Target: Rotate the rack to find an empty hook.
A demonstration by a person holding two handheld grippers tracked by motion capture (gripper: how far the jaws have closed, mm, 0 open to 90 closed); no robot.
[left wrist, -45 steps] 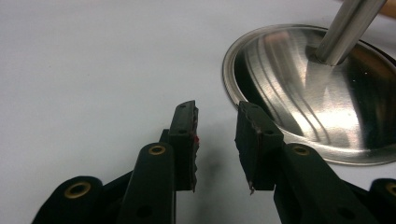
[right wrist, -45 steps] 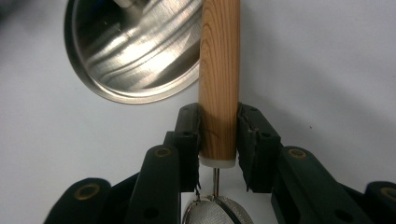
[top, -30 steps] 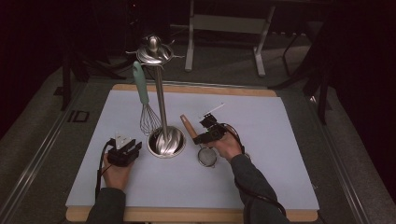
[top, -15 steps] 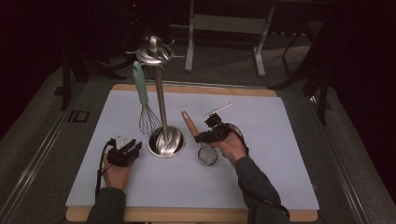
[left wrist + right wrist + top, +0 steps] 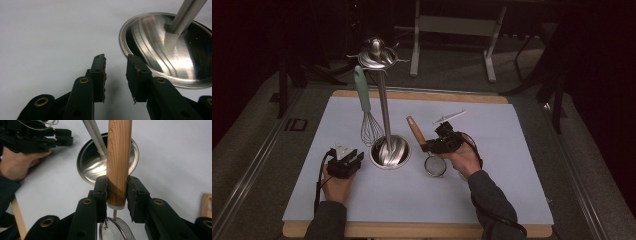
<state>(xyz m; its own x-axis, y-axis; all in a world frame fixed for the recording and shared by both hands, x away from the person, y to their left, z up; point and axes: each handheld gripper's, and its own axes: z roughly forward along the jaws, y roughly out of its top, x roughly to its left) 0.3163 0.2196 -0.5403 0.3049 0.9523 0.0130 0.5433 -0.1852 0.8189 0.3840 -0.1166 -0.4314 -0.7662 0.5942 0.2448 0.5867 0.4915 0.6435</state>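
Two grippers at work on the pale counter (image 5: 512, 190), placed here against the steel stand (image 5: 384, 120) with its round dished base.

High view: left gripper (image 5: 346, 162) resting on the counter just left of the stand's base, held by the person's left hand (image 5: 336, 182), jaws pointing toward the base. Right gripper (image 5: 438, 144) just right of the base, gripped by the right hand (image 5: 464, 159), clamped on the wooden handle (image 5: 414, 129) of a small mesh strainer (image 5: 435, 165). Handle tilted up and away, toward the stand's pole; mesh bowl low over the counter, nearer the person than the gripper. Whisk (image 5: 368, 117) with a pale green handle hanging at the left of the pole, wire end just above the base. Thin white stick (image 5: 450, 117) lying beyond the right gripper, well clear of the stand.

Left gripper view: left gripper (image 5: 116, 72) with jaws apart and nothing between them, only bare counter. Rim of the stand's base (image 5: 150, 67) just beside the right-hand jaw, not touching it.

Right gripper view: right gripper (image 5: 117, 195) pressed shut on both sides of the wooden handle (image 5: 118, 155), near its lower end. Mesh bowl (image 5: 115, 230) below the jaws; stand's base (image 5: 92, 167) behind the handle; left gripper (image 5: 37, 138) farther left of that base.
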